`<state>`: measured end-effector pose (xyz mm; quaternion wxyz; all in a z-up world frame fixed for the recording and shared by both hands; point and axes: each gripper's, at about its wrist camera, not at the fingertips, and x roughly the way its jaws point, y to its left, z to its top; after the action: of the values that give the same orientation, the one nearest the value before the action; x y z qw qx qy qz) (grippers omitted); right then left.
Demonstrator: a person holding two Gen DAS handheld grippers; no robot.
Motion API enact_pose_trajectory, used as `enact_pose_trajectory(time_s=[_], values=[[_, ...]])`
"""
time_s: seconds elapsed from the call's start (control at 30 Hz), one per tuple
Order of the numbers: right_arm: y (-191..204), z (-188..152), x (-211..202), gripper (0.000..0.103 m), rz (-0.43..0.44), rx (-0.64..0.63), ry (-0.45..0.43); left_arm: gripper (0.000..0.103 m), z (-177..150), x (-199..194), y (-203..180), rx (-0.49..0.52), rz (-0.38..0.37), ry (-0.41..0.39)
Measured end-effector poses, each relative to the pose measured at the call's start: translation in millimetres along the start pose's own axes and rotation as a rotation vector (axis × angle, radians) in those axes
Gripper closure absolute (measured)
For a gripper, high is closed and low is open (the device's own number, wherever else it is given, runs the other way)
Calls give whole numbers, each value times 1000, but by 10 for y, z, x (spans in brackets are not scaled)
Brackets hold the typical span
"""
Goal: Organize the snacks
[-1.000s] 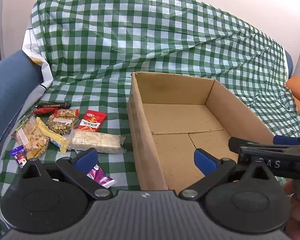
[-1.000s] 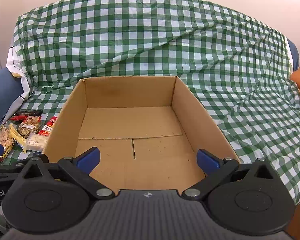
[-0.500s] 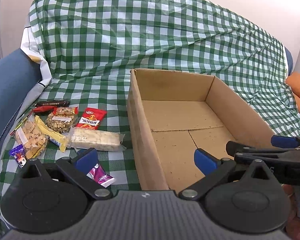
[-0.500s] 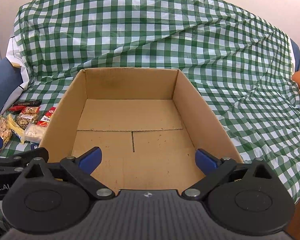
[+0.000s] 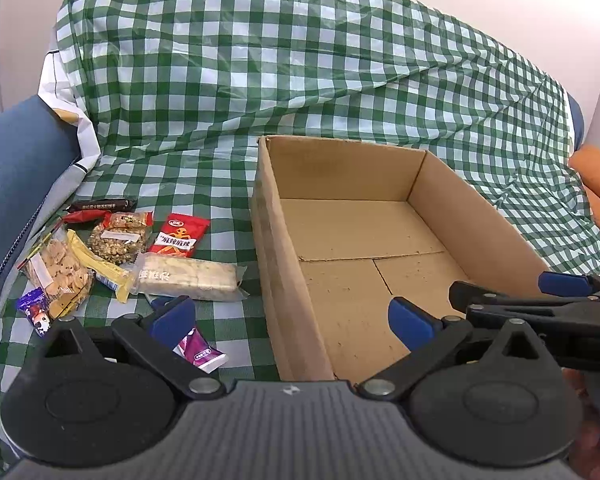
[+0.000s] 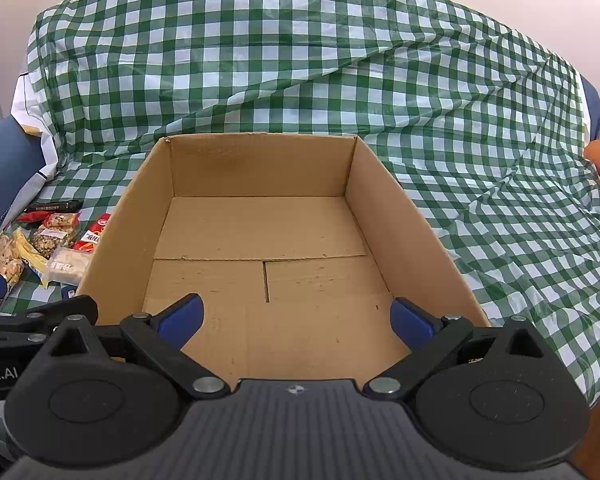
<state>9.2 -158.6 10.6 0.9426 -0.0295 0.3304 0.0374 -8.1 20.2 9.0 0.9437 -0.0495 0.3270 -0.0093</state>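
An empty cardboard box [image 5: 268, 240] sits on a green checked cloth; it fills the right wrist view [image 6: 412, 216]. Left of it lie several snacks: a long pale bar [image 5: 188, 276], a red packet [image 5: 178, 235], a nut bar [image 5: 118, 236], a cracker bag [image 5: 58, 270], a yellow packet [image 5: 96, 266], a dark bar [image 5: 100, 204] and a purple sachet [image 5: 200, 351]. My left gripper [image 5: 290, 318] is open and empty, straddling the box's left wall. My right gripper [image 6: 296, 316] is open and empty over the box's near edge; it also shows at the right of the left wrist view [image 5: 540, 300].
The checked cloth [image 6: 300, 60] drapes over a sofa back behind the box. A blue armrest [image 5: 16, 160] rises at the left, close to the snacks. An orange cushion [image 5: 598, 176] lies at the far right.
Both grippers have drawn slightly back and up; the box and snacks sit a little lower and farther in view. Nothing was grasped.
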Motion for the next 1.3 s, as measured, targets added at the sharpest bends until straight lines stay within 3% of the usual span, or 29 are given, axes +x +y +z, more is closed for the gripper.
enact_pose_trajectory(time_s=[0.57, 0.73, 0.83, 0.93, 1.03, 1.07, 1.2, 1.3], values=[[17, -21, -1, 8, 2, 8, -26, 0, -10, -29, -49, 9, -11, -13], [44, -21, -19, 19, 24, 8, -44, 4, -5, -66, -67, 24, -15, -22], [74, -36, -27, 24, 31, -6, -51, 18, 6, -99, -66, 39, 11, -44], [113, -32, -35, 26, 36, -16, -62, 39, 36, -123, 21, 10, 20, -53], [159, -21, -60, 34, 51, -22, -84, 72, 63, -143, 146, -17, 49, -54], [186, -18, -69, 40, 62, -25, -90, 88, 71, -145, 206, -31, 62, -49], [318, -4, -128, 69, 139, -38, -144, 91, 15, -166, 535, -73, 144, -90], [471, 14, -204, 70, 232, -49, -179, 91, -87, -94, 881, -153, 253, -75]])
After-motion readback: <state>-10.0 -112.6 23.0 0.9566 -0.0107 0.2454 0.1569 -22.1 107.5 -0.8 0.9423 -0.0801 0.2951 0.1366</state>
